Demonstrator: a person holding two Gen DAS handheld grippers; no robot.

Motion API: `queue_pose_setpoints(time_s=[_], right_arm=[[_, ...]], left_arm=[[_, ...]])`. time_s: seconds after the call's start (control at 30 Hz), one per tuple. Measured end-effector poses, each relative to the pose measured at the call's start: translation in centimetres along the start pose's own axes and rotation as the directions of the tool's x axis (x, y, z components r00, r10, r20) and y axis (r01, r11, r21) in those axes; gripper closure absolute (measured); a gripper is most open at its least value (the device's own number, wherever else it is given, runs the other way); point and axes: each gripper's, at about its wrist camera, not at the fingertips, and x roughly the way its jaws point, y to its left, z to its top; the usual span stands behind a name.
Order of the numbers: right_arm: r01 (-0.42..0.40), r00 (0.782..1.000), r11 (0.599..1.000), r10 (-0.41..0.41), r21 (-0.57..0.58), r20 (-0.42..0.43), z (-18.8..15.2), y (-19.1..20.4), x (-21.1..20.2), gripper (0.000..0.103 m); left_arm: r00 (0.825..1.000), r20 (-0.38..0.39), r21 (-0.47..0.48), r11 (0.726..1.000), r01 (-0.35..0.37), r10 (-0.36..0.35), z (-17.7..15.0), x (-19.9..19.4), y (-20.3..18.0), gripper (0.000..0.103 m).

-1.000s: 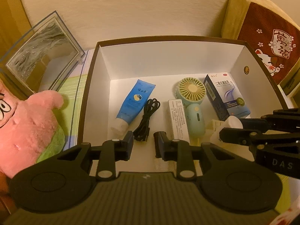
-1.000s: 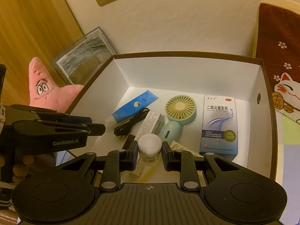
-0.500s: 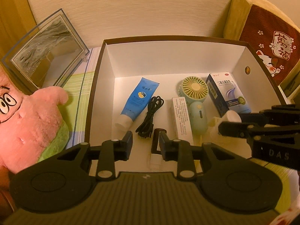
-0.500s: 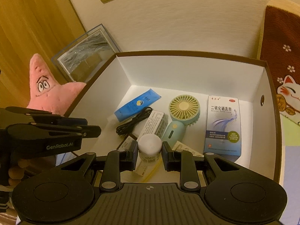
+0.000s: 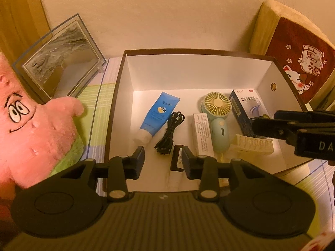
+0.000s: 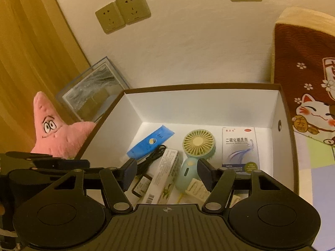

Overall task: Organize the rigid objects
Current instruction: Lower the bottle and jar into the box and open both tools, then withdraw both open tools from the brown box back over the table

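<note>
1. The open box [image 5: 123,79] holds the task's things on its white floor; its brown rim frames both wrist views.
2. The left gripper [image 5: 162,161] hangs over the box's near edge, jaws opening and partly spread. A small dark-capped tube [image 5: 175,167] lies at the near edge, just beside the inner face of its right finger; I cannot tell whether the pad touches it, and the other pad stands clear.
3. The right gripper [image 6: 166,172] stands over the near right part of the box, jaws opening and nothing pressed between them.
4. Below that gap lie a long white carton [image 6: 167,173] and the mint hand fan [image 6: 197,146], its handle pointing to the near edge.
5. A blue tube [image 5: 160,113] lies left of centre, with a coiled black cable [image 5: 170,131] just beside it.
6. A blue-and-white medicine box [image 6: 240,146] lies along the right wall.
7. A cream comb-like piece [image 5: 253,144] rests near the near right corner.
</note>
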Motion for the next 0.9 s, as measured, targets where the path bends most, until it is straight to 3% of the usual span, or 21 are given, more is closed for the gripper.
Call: queue_pose_setpoints(time_s=[0.37, 0.9], right_arm=[[-0.008, 1.000, 1.000, 0.008, 0.027, 0.012, -1.6, -0.7, -3.1, 0.039], [-0.042, 0.998, 0.998, 0.039, 0.049, 0.053, -5.9, -0.3, -9.4, 0.039]], left_arm=[[0.999, 0.034, -0.036, 0.999, 0.003, -0.001, -1.5, -3.0, 0.4, 0.063], [0.997, 0.081, -0.118, 0.993, 0.015, -0.005, -6.4, -9.6, 1.0, 0.062]])
